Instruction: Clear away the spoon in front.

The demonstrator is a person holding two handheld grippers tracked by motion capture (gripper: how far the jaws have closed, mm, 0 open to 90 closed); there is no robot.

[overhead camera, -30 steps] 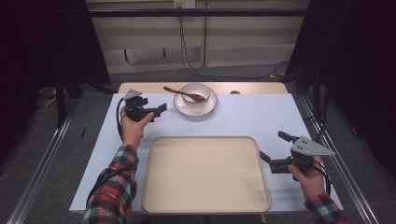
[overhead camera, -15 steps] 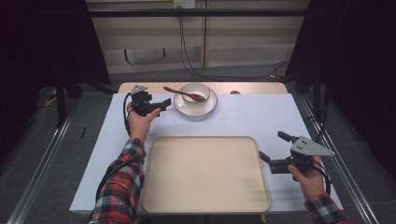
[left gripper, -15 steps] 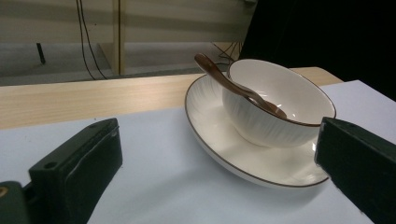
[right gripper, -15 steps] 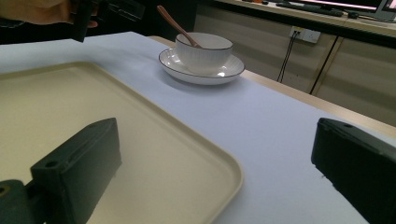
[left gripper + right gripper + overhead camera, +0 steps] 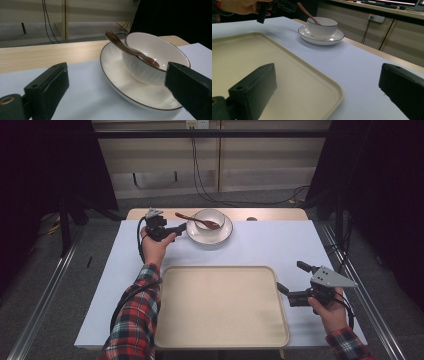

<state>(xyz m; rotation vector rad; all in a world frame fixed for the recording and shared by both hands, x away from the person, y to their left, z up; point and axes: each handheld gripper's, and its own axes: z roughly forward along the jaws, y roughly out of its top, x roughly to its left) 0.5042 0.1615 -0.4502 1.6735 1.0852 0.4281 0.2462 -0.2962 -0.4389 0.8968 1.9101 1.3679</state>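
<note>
One white sheet covers the table (image 5: pixel 260 247), and on it, toward six o'clock, lies the large cream tray (image 5: pixel 220 307), bare. Toward twelve o'clock sits the white plate (image 5: pixel 224 234) with a dark rim; the white bowl (image 5: pixel 210 217) stands on it, and a brown spoon (image 5: pixel 197 220) rests in the bowl, its handle pointing out toward nine o'clock.

The left gripper (image 5: pixel 181 228) has moved up from the table's left side over the last second and now hovers just at the plate's nine o'clock edge — jaws spread wide, nothing between them. In the left gripper view the plate rim sits between the two jaws, so a grasp on the plate or the spoon handle looks likely next, perhaps to carry it to the tray.

The right gripper (image 5: pixel 291 278) has not shifted — it waits at the tray's three o'clock edge, jaws apart and empty.
</note>
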